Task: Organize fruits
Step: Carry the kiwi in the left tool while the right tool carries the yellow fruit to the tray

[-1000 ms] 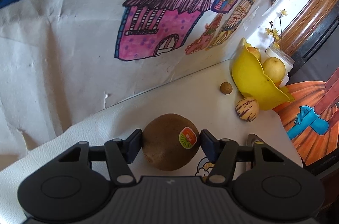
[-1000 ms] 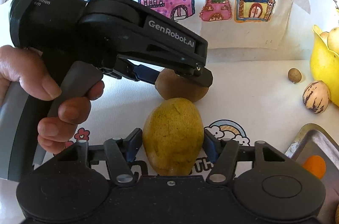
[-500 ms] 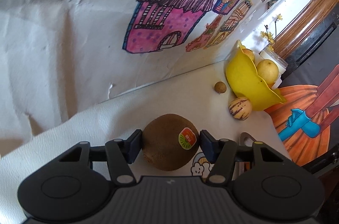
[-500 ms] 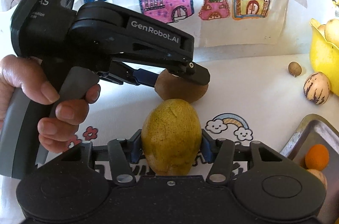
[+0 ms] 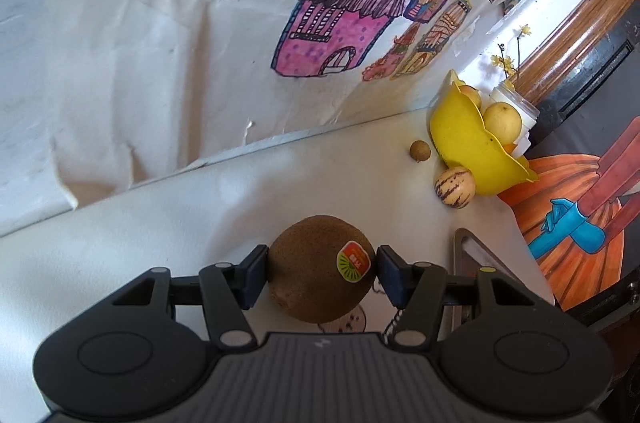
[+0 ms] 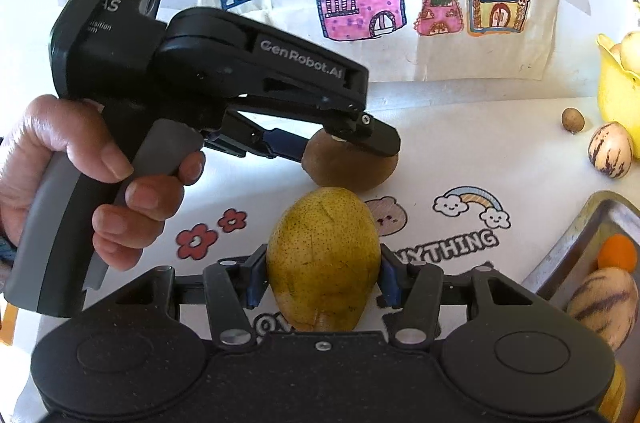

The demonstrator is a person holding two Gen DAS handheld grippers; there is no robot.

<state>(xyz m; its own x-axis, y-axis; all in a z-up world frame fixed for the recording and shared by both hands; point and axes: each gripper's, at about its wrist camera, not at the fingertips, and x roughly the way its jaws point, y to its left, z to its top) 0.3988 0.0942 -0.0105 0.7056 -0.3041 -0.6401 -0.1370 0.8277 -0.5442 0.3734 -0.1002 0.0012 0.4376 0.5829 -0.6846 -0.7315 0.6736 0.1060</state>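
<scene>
My left gripper [image 5: 320, 273] is shut on a brown kiwi [image 5: 316, 275] with a sticker, held just above the white table. In the right wrist view the left gripper [image 6: 340, 147] and its kiwi [image 6: 352, 171] sit just beyond my right gripper [image 6: 322, 281], which is shut on a yellow-green pear [image 6: 322, 259]. A yellow bowl [image 5: 464, 139] holding yellow fruits stands at the far right. A striped melon-like fruit [image 5: 454, 187] and a small brown fruit [image 5: 420, 151] lie beside the bowl.
A metal tray [image 6: 576, 247] at the right holds an orange fruit [image 6: 618, 251] and a striped fruit [image 6: 604, 303]. Drawings of houses hang on the wall behind the table. The table cover [image 6: 468, 223] has printed cartoons. A person's hand [image 6: 80, 175] grips the left handle.
Both grippers have lifted and pulled back a little with their fruits still held. The bowl and tray show a bit further into view.
</scene>
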